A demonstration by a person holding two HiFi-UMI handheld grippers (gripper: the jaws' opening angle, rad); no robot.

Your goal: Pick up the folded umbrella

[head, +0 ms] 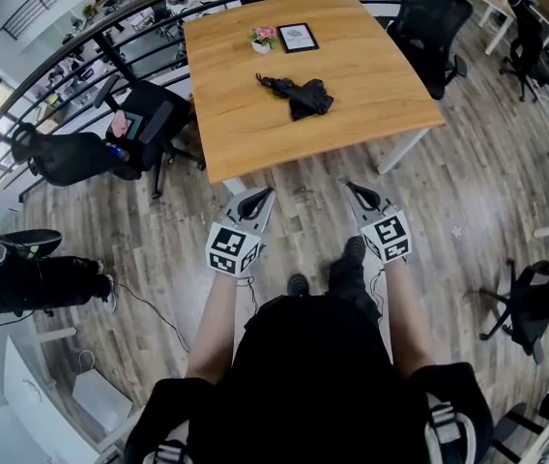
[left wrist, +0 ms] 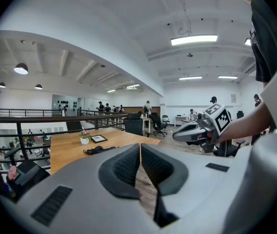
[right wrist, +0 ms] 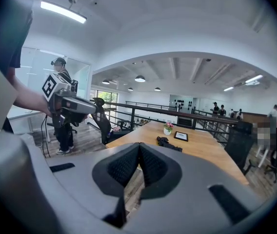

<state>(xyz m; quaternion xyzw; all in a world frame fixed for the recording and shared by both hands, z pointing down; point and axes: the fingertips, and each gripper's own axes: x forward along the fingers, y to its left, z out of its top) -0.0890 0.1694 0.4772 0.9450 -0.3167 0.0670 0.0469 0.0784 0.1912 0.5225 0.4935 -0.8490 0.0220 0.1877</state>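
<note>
1. On the wooden table (head: 371,75), near its middle, the folded umbrella (head: 297,95) lies flat, black and loosely bunched, with neither tool touching it.
2. Beyond it, toward the table's far edge, a small flower pot (head: 263,39) and a framed picture (head: 297,36) stand side by side, apart from the umbrella.
3. The left gripper (head: 255,199) is held over the wood floor (head: 468,191), short of the table's near edge, its jaws pressed together and empty.
4. The right gripper (head: 361,194) is held beside it, also short of the table, jaws closed on nothing.
5. Both tools point toward the table, well apart from the umbrella.
6. A black office chair (head: 154,119) stands at the table's left side.
</note>
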